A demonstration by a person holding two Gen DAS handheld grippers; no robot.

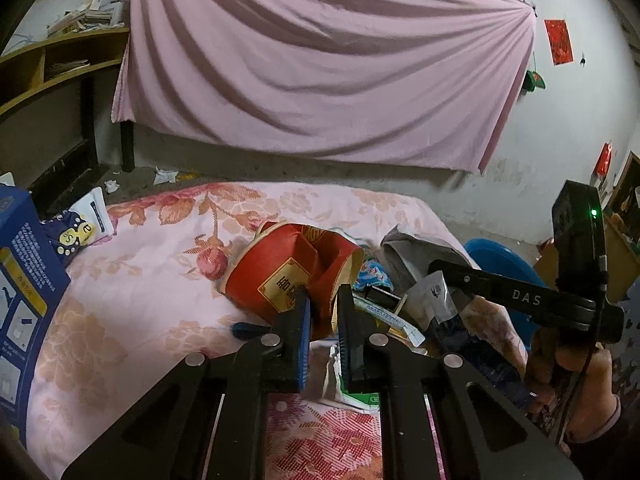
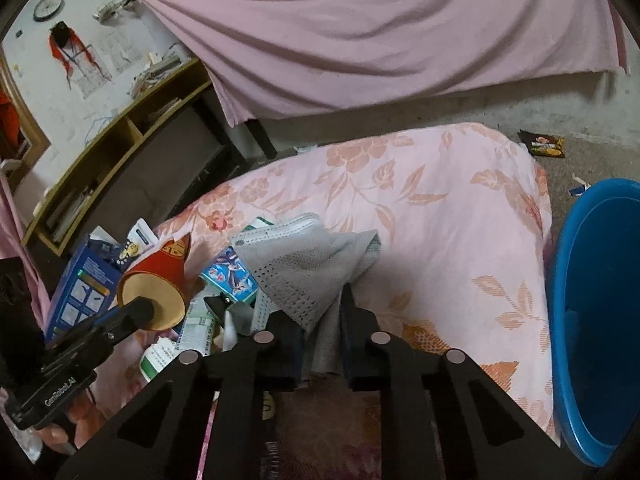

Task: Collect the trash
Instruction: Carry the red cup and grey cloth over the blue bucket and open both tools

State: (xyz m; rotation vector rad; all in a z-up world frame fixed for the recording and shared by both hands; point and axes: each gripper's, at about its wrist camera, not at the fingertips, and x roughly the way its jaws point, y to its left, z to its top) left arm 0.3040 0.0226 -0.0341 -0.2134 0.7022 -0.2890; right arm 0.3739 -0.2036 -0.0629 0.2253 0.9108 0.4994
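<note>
A crushed red paper cup lies on its side on the pink floral bedspread. My left gripper is shut on the cup's rim. From the right wrist view the same cup shows its tan inside, with the left gripper at its mouth. My right gripper is shut on a grey perforated cloth that drapes up between its pads. Around them lie a blue-and-white wrapper, a green-and-white packet and a mask.
A blue plastic tub stands on the floor right of the bed. A blue carton and a snack bag lie at the bed's left edge. Behind hang a pink sheet and a wooden shelf. Scraps litter the floor.
</note>
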